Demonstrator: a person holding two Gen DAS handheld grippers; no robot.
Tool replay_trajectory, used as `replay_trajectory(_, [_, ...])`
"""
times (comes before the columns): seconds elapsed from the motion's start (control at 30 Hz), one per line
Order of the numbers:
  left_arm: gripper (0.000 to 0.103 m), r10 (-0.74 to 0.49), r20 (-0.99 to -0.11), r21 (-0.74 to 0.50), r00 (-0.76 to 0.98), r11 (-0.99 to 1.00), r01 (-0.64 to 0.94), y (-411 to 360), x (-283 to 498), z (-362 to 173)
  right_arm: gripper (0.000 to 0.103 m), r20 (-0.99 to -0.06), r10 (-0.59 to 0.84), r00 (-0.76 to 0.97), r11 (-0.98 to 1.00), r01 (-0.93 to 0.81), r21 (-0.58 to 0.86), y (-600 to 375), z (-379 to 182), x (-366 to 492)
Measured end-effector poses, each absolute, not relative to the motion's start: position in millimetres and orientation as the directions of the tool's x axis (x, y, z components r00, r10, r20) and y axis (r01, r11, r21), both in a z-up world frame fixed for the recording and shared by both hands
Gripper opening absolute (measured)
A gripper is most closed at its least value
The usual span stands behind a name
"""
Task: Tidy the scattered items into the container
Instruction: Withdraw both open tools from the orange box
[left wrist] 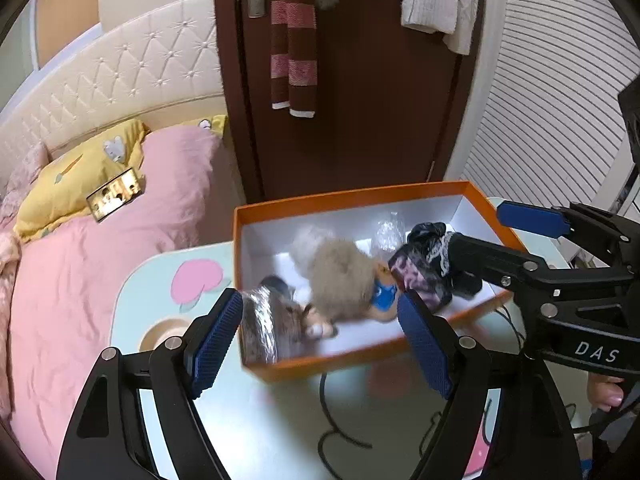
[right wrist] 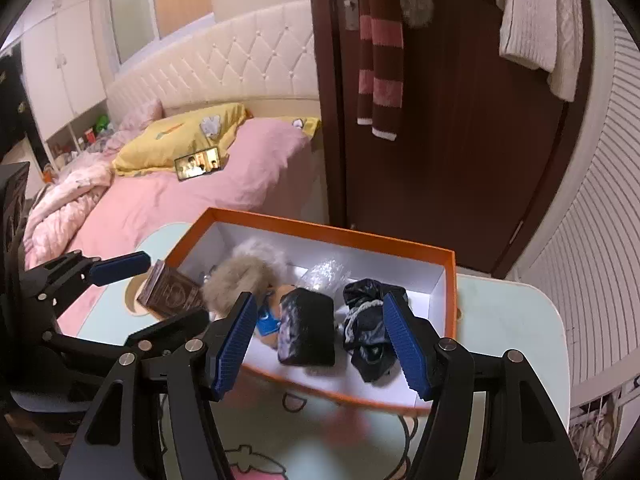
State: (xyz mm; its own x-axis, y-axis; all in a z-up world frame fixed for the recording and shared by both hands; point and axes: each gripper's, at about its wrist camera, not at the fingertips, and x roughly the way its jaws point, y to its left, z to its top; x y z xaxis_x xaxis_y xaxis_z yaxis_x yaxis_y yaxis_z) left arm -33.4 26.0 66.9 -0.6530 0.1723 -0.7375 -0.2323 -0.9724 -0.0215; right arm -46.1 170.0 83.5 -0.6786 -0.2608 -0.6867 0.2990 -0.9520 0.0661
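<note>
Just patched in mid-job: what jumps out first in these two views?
The orange box on the pale table dominates, already holding a fluffy grey plush, a dark pouch and a black bundle. Both grippers hover over its near edge, jaws open. Behind lies a pink bed.

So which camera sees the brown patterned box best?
The right wrist view: the brown patterned box shows its whole patterned face, leaning at the left end of the orange container. In the left wrist view the same box is blurred, shiny with wrap, and partly behind a blue finger pad.
</note>
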Motion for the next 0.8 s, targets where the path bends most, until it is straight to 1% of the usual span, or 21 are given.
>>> replay_trajectory(0.13, [0.080, 0.167, -0.748, -0.053, -0.642, -0.980, -0.193, 15, -12, 62, 0.065, -0.688, -0.275, -0.671, -0.949, 0.303, 0.085, 170, 78, -25])
replay_trajectory(0.2, [0.080, 0.151, -0.746, -0.062, -0.648, -0.986, -0.157, 8, 1, 58, 0.065, -0.703, -0.254, -0.664, -0.953, 0.296, 0.064, 168, 71, -14])
replay_trajectory(0.27, [0.080, 0.118, -0.744, -0.057, -0.657, -0.992, -0.113, 1, 15, 52, 0.065, -0.713, -0.234, -0.661, -0.957, 0.284, 0.050, 166, 62, -2])
replay_trajectory(0.4, [0.080, 0.078, -0.777, -0.053, -0.625, -0.997, -0.059, -5, 29, 30, 0.065, -0.729, -0.240, -0.641, -0.963, 0.253, 0.095, 165, 40, 19])
replay_trajectory(0.47, [0.080, 0.040, -0.790, -0.024, -0.612, -0.999, -0.034, -5, 31, 17, 0.066, -0.741, -0.217, -0.636, -0.971, 0.217, 0.099, 165, 28, 24])
replay_trajectory(0.57, [0.080, 0.003, -0.812, 0.009, -0.584, -1.000, -0.018, -4, 30, -1, 0.074, -0.762, -0.177, -0.623, -0.980, 0.183, 0.078, 165, 13, 28])
replay_trajectory(0.6, [0.081, -0.001, -0.818, 0.011, -0.575, -1.000, -0.014, -5, 30, -7, 0.075, -0.767, -0.152, -0.624, -0.984, 0.169, 0.058, 166, 8, 29])
replay_trajectory(0.63, [0.084, -0.007, -0.817, 0.011, -0.576, -1.000, -0.003, -6, 30, -9, 0.076, -0.771, -0.125, -0.624, -0.988, 0.151, 0.038, 167, 4, 29])
replay_trajectory(0.73, [0.085, -0.016, -0.808, 0.008, -0.589, -1.000, 0.016, -9, 30, -12, 0.086, -0.783, -0.079, -0.617, -0.994, 0.110, 0.014, 172, -6, 27])
replay_trajectory(0.77, [0.092, -0.017, -0.810, 0.008, -0.586, -1.000, 0.018, -9, 29, -13, 0.093, -0.786, -0.075, -0.614, -0.995, 0.092, 0.023, 176, -7, 26])
replay_trajectory(0.8, [0.103, -0.016, -0.818, 0.007, -0.575, -1.000, 0.017, -9, 27, -15, 0.100, -0.789, -0.072, -0.610, -0.997, 0.075, 0.033, 178, -8, 25])
